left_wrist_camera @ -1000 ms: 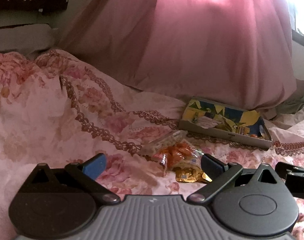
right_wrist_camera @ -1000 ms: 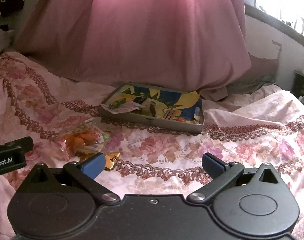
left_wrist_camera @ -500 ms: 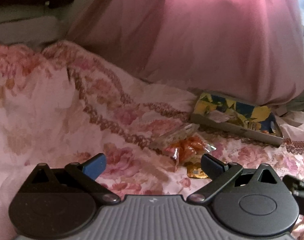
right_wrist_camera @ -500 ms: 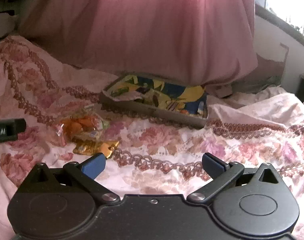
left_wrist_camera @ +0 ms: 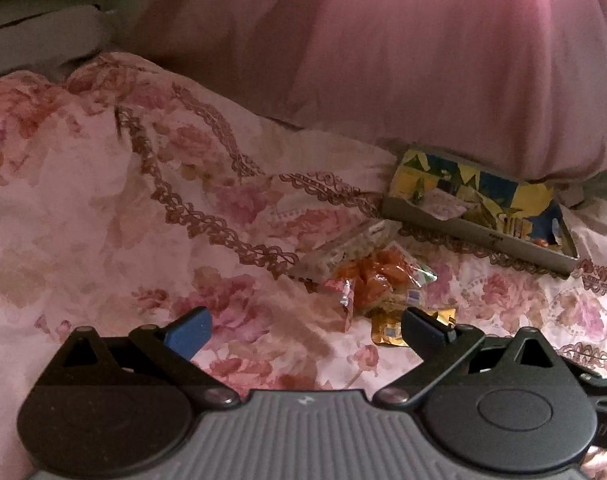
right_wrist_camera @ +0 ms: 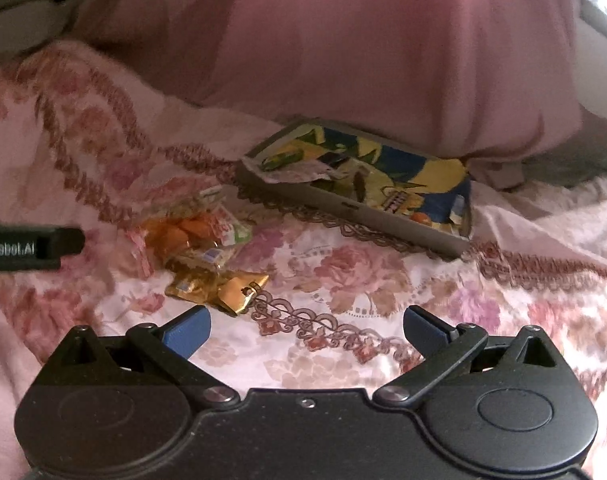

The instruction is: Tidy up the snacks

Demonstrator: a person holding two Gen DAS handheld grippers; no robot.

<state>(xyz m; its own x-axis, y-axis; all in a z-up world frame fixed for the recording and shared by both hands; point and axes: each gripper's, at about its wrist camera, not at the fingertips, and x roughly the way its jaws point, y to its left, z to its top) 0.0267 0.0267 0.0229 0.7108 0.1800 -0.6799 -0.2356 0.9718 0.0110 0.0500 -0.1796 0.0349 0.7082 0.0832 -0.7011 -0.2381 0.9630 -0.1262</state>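
Presently, left wrist view: the left gripper (left_wrist_camera: 305, 326) is hovering wide open and empty, the snack packets (left_wrist_camera: 369, 280) lying at its one o'clock.

Right wrist view: the right gripper (right_wrist_camera: 305, 326) is also gaping empty; the packets are lying at eleven o'clock, the tray (right_wrist_camera: 383, 216) at twelve. Recommend pinching a single wrapper edge.

The tray (right_wrist_camera: 359, 216) back edge is hidden under the pink curtain (right_wrist_camera: 343, 52). Print on the snack packets (right_wrist_camera: 195, 236) is too small and blurry to read. The gold packet (left_wrist_camera: 387, 330) is partly behind the left gripper's right finger (left_wrist_camera: 423, 330). The black bar (right_wrist_camera: 27, 248) at left is cut off by the pic edge, its text incomplete.
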